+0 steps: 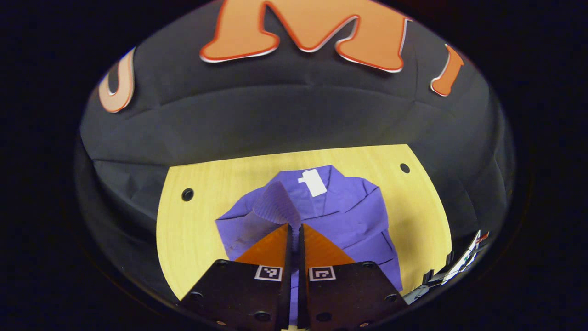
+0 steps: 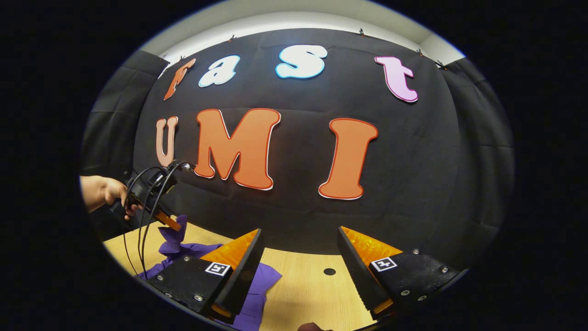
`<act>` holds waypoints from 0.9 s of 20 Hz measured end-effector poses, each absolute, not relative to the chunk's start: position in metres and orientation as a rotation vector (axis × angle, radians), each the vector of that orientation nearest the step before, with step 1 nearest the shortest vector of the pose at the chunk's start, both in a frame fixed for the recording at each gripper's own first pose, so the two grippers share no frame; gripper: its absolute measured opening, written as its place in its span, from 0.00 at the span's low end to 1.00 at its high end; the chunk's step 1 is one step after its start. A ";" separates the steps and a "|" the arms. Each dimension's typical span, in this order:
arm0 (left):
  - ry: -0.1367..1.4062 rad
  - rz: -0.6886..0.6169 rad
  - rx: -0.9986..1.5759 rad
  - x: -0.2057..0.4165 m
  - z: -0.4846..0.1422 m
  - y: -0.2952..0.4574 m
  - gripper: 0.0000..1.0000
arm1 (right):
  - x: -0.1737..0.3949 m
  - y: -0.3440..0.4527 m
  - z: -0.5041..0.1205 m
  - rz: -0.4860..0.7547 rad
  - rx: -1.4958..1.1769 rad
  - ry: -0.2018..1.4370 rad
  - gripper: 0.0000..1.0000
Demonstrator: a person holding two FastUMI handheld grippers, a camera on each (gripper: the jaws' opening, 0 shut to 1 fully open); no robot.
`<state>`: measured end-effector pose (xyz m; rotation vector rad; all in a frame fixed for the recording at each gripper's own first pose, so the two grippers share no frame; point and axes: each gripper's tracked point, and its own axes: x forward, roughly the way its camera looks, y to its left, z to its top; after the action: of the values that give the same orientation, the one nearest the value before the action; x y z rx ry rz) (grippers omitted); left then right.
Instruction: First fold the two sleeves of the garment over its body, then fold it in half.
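A purple garment (image 1: 349,216) with a white neck label lies on the pale wooden table (image 1: 193,230). In the left gripper view my left gripper (image 1: 295,227) is shut on a ribbed sleeve cuff (image 1: 275,207), which it holds lifted above the garment's body. The right gripper view shows the same left gripper (image 2: 167,224) at the far left, held by a hand (image 2: 98,191), with the purple sleeve (image 2: 177,234) hanging from it. My right gripper (image 2: 301,257) stands open above the table, with nothing between its fingers; part of the garment (image 2: 259,285) lies under its left finger.
Black cloth walls close in the table on all sides. The tabletop has small round holes (image 1: 187,194) (image 2: 329,271). Cables (image 2: 147,216) hang from the left gripper. Bare wood lies to the right of the garment (image 2: 312,294).
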<state>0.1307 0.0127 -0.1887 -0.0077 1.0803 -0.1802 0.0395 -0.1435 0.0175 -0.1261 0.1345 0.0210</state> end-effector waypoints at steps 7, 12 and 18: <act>1.054 -0.290 0.037 0.160 -0.210 -0.081 0.09 | 0.031 -0.169 0.003 0.000 -0.113 0.164 0.95; 0.962 -0.350 0.023 0.166 -0.197 -0.125 0.39 | 0.033 -0.184 -0.003 -0.009 -0.089 0.180 0.95; 0.759 -0.308 0.033 0.164 -0.142 -0.110 0.89 | 0.043 -0.180 -0.012 0.009 -0.079 0.195 0.95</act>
<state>0.1645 -0.1097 -0.1419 0.0326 0.7594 -0.3083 0.0426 -0.1804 -0.0125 -0.0785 0.1945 0.0092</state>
